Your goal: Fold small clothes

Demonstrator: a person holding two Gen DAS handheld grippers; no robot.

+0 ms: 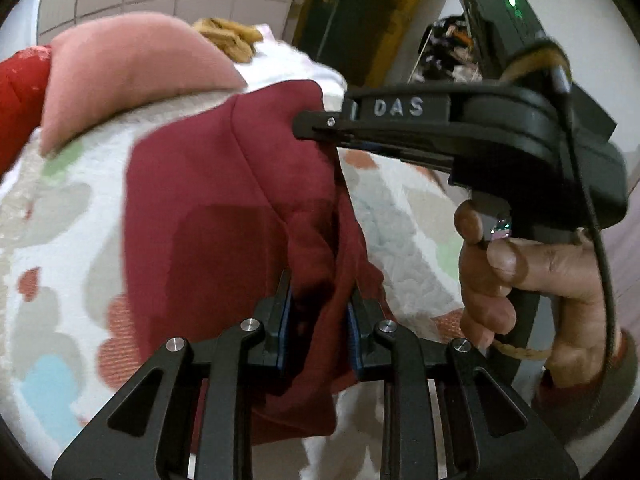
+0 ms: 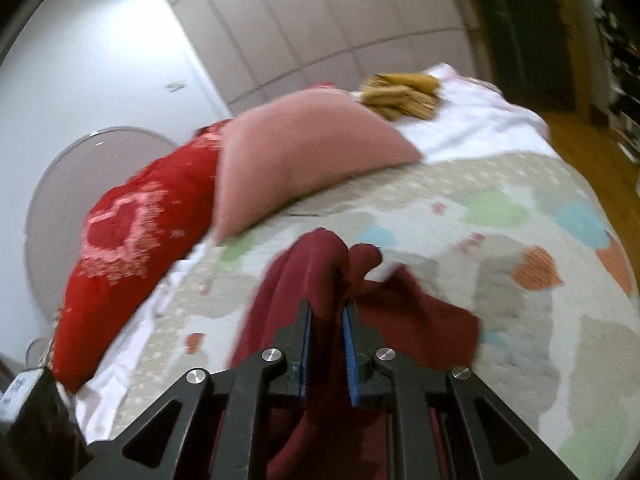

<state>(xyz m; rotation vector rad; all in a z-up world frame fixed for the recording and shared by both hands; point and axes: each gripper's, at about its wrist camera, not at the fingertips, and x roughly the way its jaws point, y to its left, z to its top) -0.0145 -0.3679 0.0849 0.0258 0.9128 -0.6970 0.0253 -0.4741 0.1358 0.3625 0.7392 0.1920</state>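
Observation:
A dark red garment (image 1: 224,216) hangs lifted above a bed with a heart-patterned quilt (image 1: 52,208). My left gripper (image 1: 320,300) is shut on a bunched lower edge of the garment. My right gripper shows in the left wrist view (image 1: 312,128), coming in from the right and shut on the garment's upper corner. In the right wrist view my right gripper (image 2: 327,320) is shut on a fold of the same garment (image 2: 420,320), which drapes down to the quilt (image 2: 520,280).
A pink pillow (image 2: 304,152) and a red heart pillow (image 2: 132,248) lie at the bed's far left. A tan woven item (image 2: 400,92) sits on the white sheet (image 2: 472,120) beyond. A wooden floor (image 2: 592,152) runs along the right.

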